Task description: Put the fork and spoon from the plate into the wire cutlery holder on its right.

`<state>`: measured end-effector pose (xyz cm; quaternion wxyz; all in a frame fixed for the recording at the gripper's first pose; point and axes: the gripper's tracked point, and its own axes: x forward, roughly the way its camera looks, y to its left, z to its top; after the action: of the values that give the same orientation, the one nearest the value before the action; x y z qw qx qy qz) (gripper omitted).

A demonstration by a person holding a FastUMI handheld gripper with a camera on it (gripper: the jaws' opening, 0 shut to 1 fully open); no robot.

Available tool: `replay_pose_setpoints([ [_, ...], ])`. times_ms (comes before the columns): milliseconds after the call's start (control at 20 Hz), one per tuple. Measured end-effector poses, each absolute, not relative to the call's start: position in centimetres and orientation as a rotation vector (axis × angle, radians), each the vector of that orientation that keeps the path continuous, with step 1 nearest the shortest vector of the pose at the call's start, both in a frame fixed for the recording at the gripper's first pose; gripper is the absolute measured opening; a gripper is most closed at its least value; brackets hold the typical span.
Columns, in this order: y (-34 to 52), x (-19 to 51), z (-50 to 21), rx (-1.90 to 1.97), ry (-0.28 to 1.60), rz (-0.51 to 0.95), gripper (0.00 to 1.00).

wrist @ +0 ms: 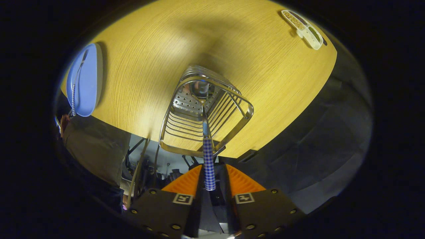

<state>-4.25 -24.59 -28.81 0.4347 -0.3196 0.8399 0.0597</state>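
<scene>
I look down into the wire cutlery holder (206,109), which stands on the wooden table just ahead of my fingers. A spoon (208,159) with a blue checked handle stands in it, bowl down on the perforated base. Its handle rises back between my orange fingers (186,182) and lies close to the left one, with a dark gap on the right side. My gripper (214,167) is open around the handle. To the holder's left lies the blue plate (88,79), with the fork (73,93) across it, its checked handle toward the table's edge.
A person's grey garment (94,149) is at the table's near edge beside the plate. A small white compartmented tray (302,29) lies at the far right of the table (272,83). Dark floor lies beyond the table's right edge.
</scene>
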Motion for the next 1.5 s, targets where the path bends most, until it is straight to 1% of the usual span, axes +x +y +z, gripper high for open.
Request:
replay_pose_setpoints([
  [100, -24.9, -3.7, -28.5, -0.804, 2.021, 0.167, 0.85],
  [150, -24.6, -3.3, -27.8, -0.790, 1.996, 0.164, 1.00],
  [250, -23.6, -3.1, -26.8, -0.744, 1.953, 0.170, 0.97],
  [500, -21.2, -3.6, -25.4, -0.658, 1.818, 0.167, 0.97],
  [750, -17.2, -6.4, -24.2, -0.580, 1.768, 0.211, 0.97],
  [1150, -8.9, -10.5, -26.5, -0.460, 1.711, 0.310, 0.97],
  [1500, -3.0, -12.5, -29.4, -0.374, 1.685, 0.356, 0.97],
])
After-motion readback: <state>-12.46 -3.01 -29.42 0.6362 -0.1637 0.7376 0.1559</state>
